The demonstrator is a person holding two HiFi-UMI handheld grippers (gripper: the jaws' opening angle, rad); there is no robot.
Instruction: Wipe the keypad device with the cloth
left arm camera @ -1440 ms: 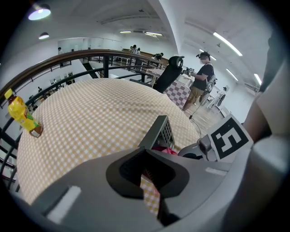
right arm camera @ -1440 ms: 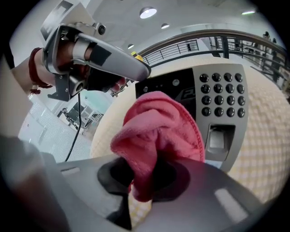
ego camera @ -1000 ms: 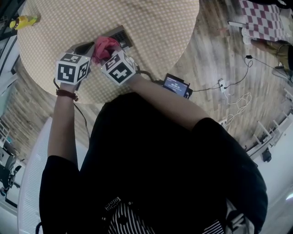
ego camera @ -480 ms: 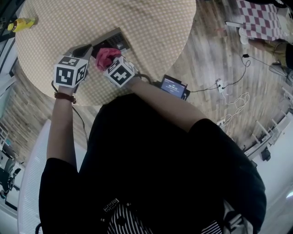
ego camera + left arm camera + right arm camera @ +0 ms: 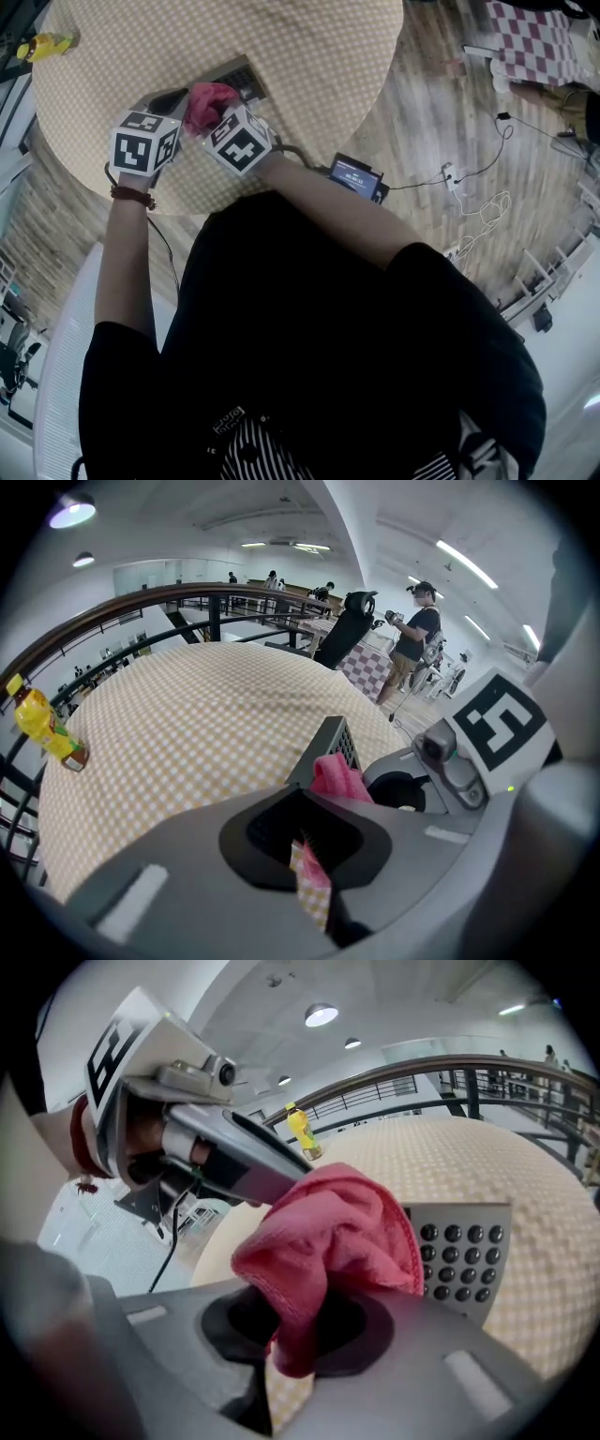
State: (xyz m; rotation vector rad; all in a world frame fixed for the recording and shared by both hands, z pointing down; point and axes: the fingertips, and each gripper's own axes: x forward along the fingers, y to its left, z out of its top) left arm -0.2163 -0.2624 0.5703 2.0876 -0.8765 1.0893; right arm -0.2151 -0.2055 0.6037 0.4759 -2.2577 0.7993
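Observation:
The grey keypad device [image 5: 236,75] lies on the round checkered table [image 5: 309,56]. My left gripper [image 5: 169,99] holds it at its left end; in the left gripper view the jaws [image 5: 305,841] are shut with the device's [image 5: 330,744] near end between them. My right gripper [image 5: 214,114] is shut on a bunched pink cloth [image 5: 208,99]. The cloth [image 5: 328,1232] rests over the left part of the keypad [image 5: 464,1255] and hides some of its keys. Round black keys show to the right of the cloth.
A yellow bottle [image 5: 47,44] stands at the table's far left edge. On the wooden floor to the right are a small screen unit [image 5: 356,176], cables [image 5: 473,192] and a checkered mat [image 5: 539,37]. A person [image 5: 412,639] and an office chair [image 5: 342,630] stand beyond the table.
The right gripper drew the cloth toward me across the keypad, then pushed it back out over the device. The left gripper stayed at the device's end.

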